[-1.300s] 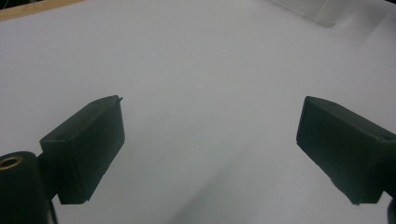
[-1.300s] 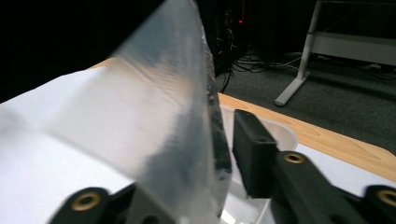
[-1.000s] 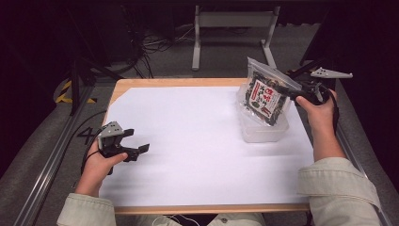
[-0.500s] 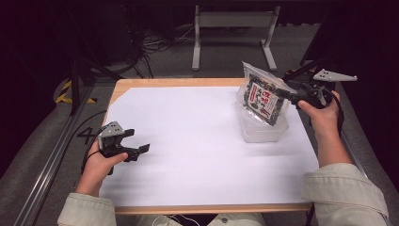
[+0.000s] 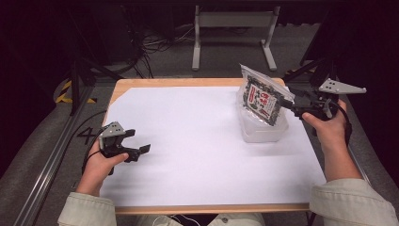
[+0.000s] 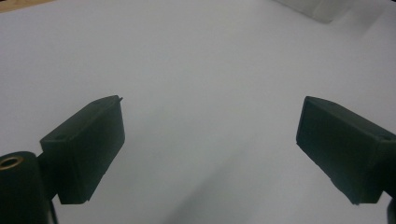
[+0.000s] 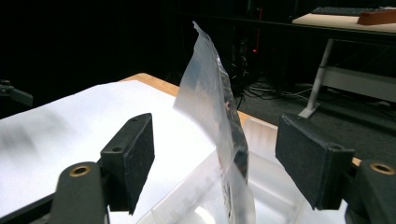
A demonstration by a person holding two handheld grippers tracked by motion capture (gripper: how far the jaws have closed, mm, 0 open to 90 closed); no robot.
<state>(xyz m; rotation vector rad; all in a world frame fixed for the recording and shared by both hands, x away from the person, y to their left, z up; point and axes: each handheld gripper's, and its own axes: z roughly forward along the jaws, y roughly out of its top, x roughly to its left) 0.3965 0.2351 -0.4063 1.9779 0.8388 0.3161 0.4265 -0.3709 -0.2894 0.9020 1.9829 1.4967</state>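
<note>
Packet print too small to read, container cut off below

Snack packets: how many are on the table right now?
1. The snack packet stands on edge in the clear container at the table's far right, between the open right gripper's jaws. None seem hidden.

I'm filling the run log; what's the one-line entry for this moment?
left gripper: open, idle on sheet | right gripper: open around packet | packet: upright in tub
</note>
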